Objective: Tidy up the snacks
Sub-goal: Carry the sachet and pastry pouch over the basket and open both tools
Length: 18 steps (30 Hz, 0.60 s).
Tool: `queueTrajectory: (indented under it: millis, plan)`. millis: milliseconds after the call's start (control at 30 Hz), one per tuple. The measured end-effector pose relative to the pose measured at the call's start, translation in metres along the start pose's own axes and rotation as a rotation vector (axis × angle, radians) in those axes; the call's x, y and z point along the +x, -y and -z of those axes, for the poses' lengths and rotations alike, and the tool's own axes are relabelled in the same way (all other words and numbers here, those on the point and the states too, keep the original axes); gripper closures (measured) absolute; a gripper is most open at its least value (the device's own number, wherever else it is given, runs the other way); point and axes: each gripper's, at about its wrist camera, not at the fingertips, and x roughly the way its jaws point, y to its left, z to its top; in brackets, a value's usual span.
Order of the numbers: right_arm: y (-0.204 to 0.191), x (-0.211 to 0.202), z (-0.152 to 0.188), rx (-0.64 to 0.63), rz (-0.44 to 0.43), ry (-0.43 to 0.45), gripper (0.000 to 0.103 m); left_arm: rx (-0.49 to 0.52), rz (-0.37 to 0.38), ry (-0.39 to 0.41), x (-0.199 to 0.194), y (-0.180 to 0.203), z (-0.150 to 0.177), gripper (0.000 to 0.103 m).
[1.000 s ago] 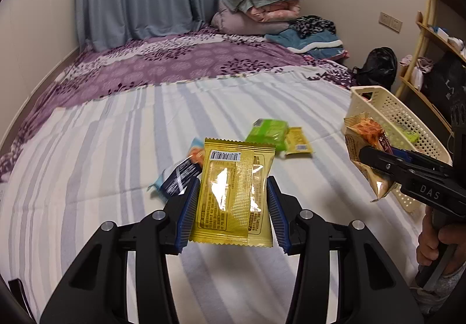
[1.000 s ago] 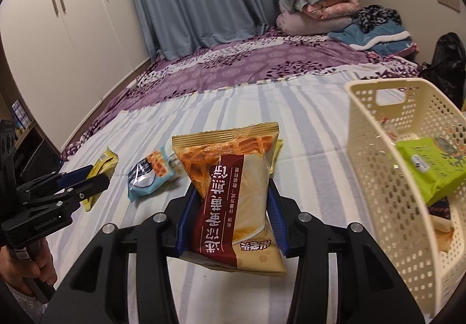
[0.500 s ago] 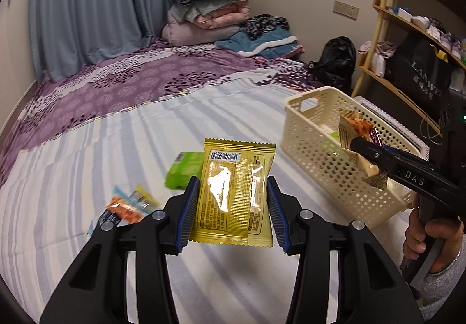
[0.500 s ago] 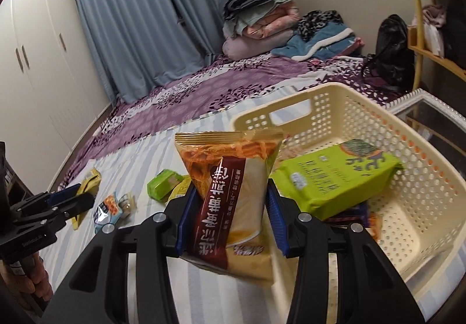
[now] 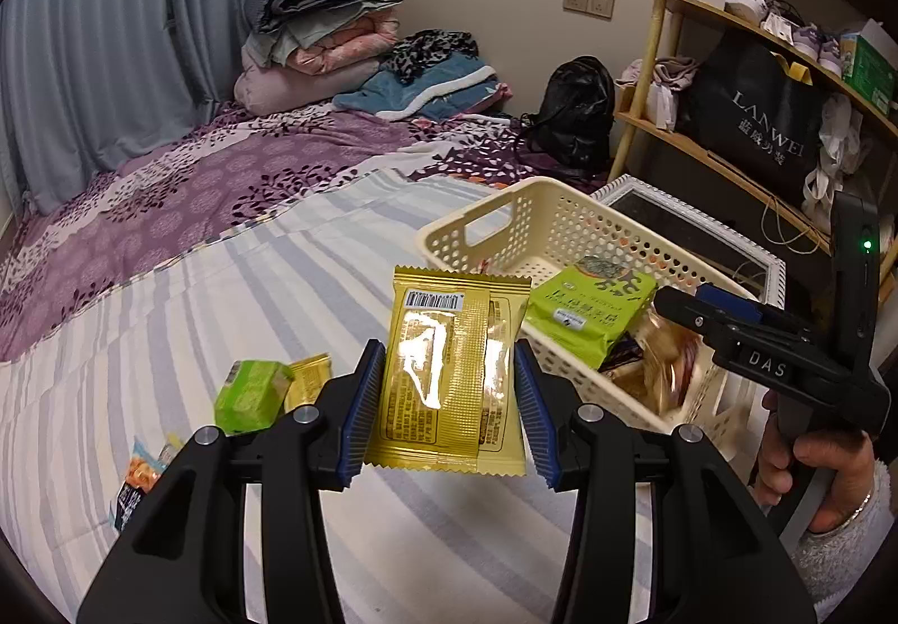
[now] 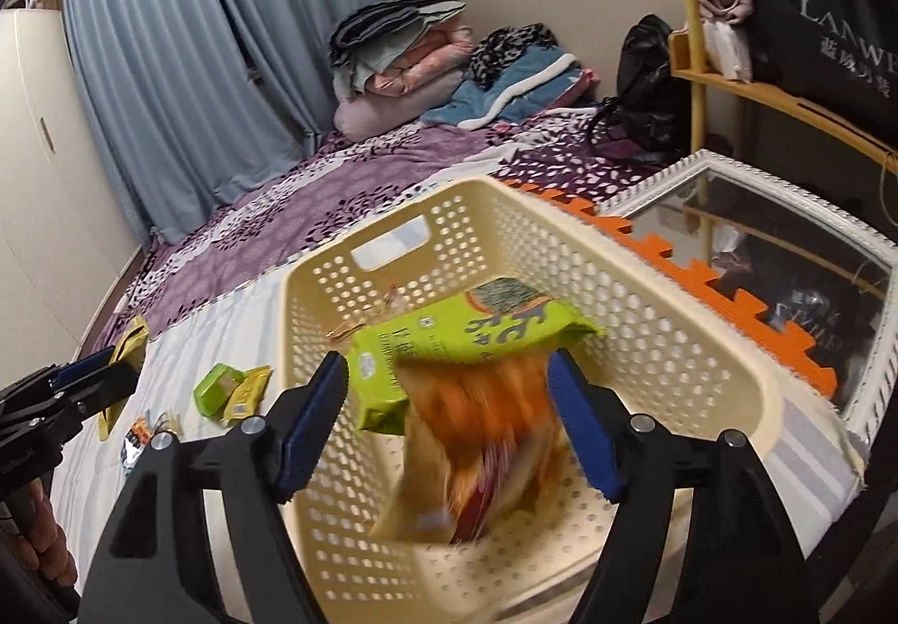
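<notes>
In the left wrist view, the left hand-held gripper (image 5: 449, 388) holds a flat yellow foil snack packet (image 5: 452, 371) between its blue pads, above the striped bed (image 5: 236, 287) and just beside the cream perforated plastic basket (image 5: 539, 231) at the bed's right edge. It should travel over the rim before opening. In the right wrist view, the right hand-held gripper (image 6: 449, 427) stands wide over the basket, and a blurred orange snack bag (image 6: 482, 450) lies between its fingers, apparently dropping; pull back straight up, clear of the green packet (image 6: 466, 332).
</notes>
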Motion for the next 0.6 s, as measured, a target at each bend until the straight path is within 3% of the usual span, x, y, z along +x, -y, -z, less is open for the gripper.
queueTrajectory:
  millis: [600]
  plan:
    - [0.019, -0.013, 0.001, -0.02, 0.045, 0.036, 0.03, 0.07, 0.12, 0.0, 0.045, 0.064, -0.049, 0.055]
